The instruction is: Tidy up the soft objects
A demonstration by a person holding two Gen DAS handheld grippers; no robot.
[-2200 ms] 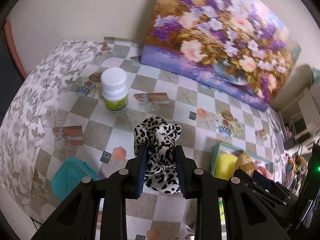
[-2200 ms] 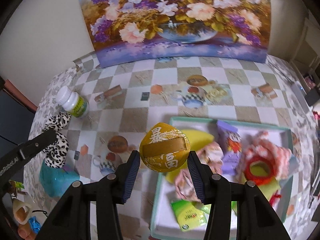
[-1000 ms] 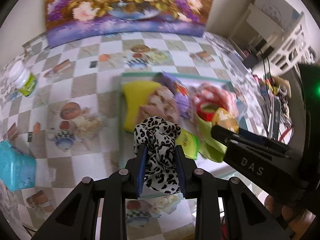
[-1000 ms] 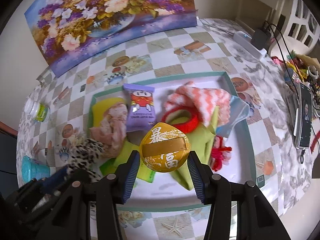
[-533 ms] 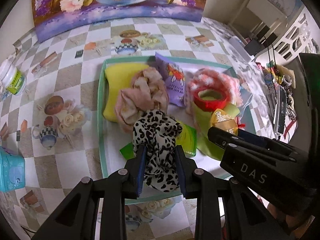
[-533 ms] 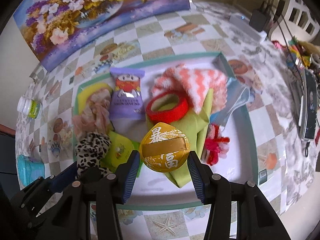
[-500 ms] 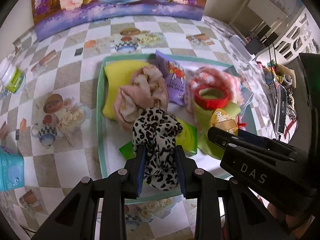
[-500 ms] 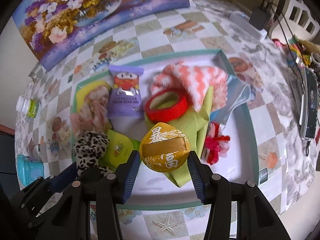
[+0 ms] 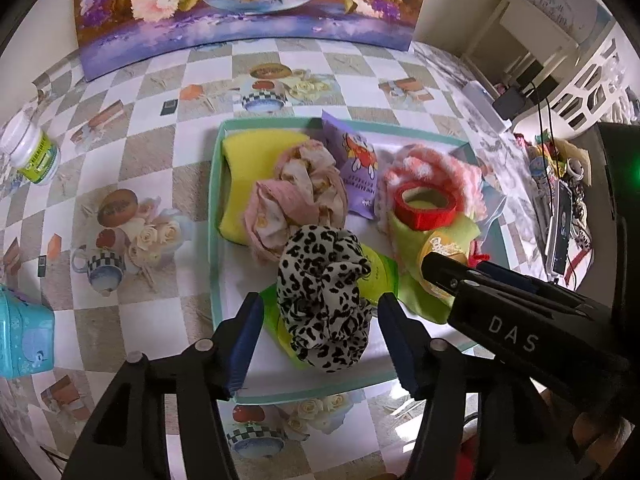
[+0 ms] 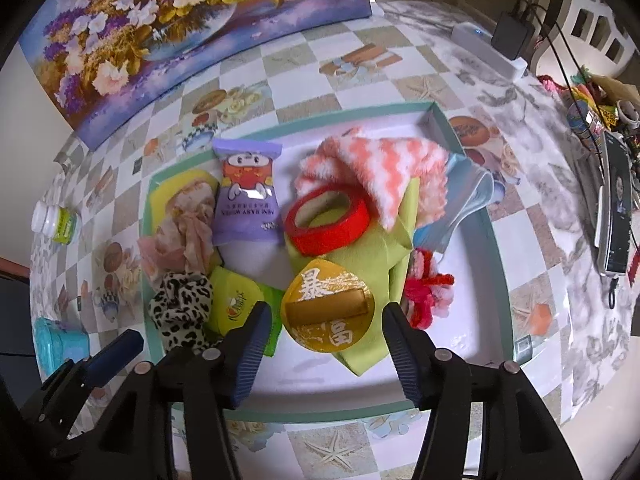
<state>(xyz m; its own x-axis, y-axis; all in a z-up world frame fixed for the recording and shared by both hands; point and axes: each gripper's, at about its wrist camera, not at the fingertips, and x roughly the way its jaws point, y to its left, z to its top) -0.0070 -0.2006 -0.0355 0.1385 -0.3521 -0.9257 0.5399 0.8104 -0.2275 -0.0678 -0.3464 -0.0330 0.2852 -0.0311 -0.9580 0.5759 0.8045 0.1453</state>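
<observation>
While the left gripper (image 9: 318,336) has just spread, the leopard scrunchie (image 9: 324,296) lies freed in the tray (image 9: 214,216), centre. Right view: right gripper (image 10: 322,340) likewise opening, gold pouch (image 10: 328,308) dropped at six o'clock; teal pack (image 10: 56,340) at eight o'clock remains outside.

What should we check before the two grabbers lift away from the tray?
1. Left hand-held gripper let go: ok. Its jaws have just been opening; the leopard scrunchie sits between them with gaps on both sides.
2. Right hand-held gripper let go: ok. Its jaws have just been opening, and the gold pouch is clear of both pads.
3. Scrunchie inside the tray: ok, lying on the green packet.
4. Gold pouch inside the tray: ok, resting on the green cloth.
5. Grippers clear of each other: cannot tell; they are close together.
6. Stuck fabric on a pad: cannot tell.
</observation>
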